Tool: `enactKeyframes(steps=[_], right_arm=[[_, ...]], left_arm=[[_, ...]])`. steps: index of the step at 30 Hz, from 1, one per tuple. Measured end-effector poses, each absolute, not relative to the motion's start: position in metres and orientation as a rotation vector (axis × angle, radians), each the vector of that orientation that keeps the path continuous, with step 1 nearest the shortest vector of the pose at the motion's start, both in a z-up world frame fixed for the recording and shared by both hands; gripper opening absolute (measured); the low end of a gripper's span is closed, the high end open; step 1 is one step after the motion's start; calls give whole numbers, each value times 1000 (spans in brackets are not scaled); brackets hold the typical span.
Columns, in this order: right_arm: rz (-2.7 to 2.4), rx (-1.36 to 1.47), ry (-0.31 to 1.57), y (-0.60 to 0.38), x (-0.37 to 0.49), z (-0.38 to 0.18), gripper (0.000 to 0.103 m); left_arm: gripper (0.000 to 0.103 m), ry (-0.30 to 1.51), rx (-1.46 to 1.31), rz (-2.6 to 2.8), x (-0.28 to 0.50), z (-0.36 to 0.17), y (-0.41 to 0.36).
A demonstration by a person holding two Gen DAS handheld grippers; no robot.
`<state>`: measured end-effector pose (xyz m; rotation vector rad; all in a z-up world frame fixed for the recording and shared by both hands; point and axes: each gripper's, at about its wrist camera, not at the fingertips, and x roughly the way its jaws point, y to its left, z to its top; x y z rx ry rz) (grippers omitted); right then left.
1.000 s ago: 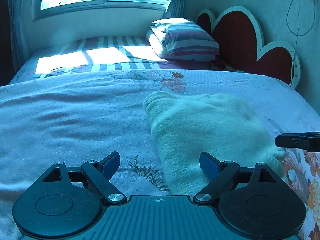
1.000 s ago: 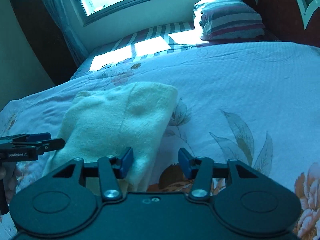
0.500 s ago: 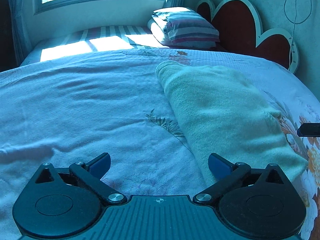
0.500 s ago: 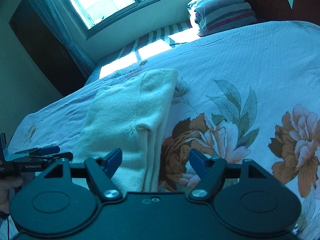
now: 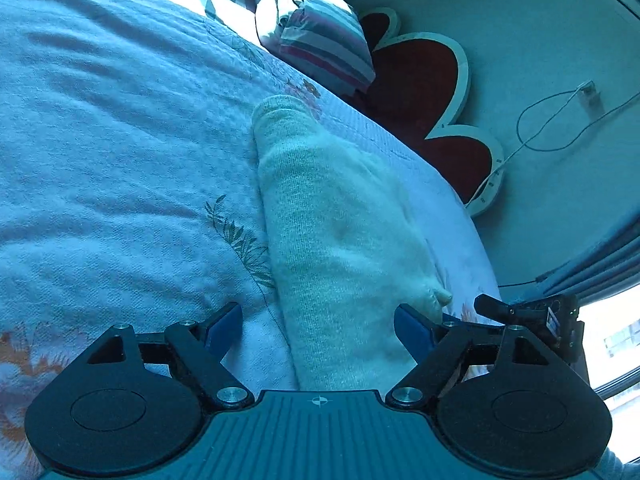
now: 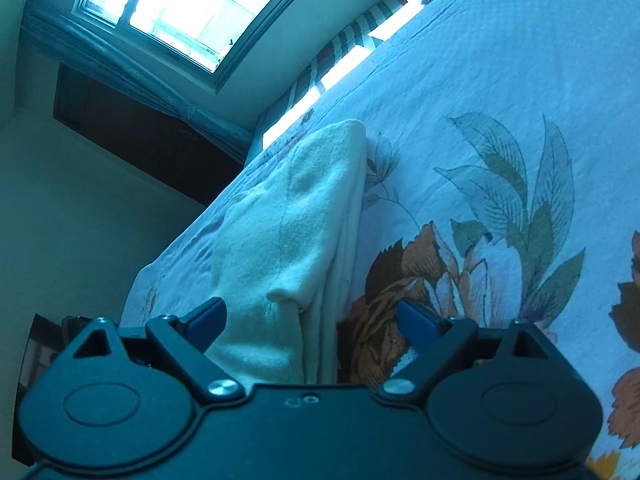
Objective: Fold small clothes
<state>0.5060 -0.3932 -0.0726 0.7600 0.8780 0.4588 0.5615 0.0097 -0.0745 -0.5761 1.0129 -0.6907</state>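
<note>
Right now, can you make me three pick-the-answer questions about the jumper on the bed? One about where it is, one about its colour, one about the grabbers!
1. Where does the folded jumper lie?
A. on the flowered bedspread
B. on the striped pillow
C. on the floor

2. What colour is the jumper?
A. dark red
B. pale cream
C. black

3. How does the left gripper stand?
A. shut on the jumper
B. open, its blue pads clear of the knit
C. holding the pillow

Answers: 1 A, the bedspread shows all around it, with the pillow farther off by the headboard. 2 B, the knit looks pale cream in both views. 3 B, its jaws stand apart with the jumper's near end between them, ungripped; the right gripper is open likewise.
</note>
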Motion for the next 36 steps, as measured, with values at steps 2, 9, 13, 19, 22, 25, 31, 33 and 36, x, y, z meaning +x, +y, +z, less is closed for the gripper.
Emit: enactKeyframes(steps=[2, 9, 13, 19, 22, 25, 31, 33, 36], right_arm=[[500, 786, 880, -395, 514, -75, 92], [614, 754, 936, -379, 546, -82, 73], [662, 744, 931, -372, 556, -86, 73], [704, 723, 928, -369, 570, -89, 58], [704, 712, 926, -371, 567, -91, 45], [703, 713, 931, -373, 567, -90, 39], [695, 570, 852, -360, 545, -55, 29], [706, 519, 804, -353, 532, -33, 28], [719, 486, 743, -347, 509, 3, 28]], left_arm=[[82, 1017, -596, -711, 570, -78, 7], [82, 1008, -580, -788, 587, -79, -10], [69, 999, -580, -808, 593, -81, -14], [57, 974, -583, -815, 595, -87, -19], [57, 957, -561, -798, 594, -84, -26], [41, 939, -524, -748, 590, -80, -31], [27, 853, -457, -758, 572, -47, -26], [27, 803, -433, -775, 560, -25, -20], [26, 724, -415, -788, 541, 14, -8]])
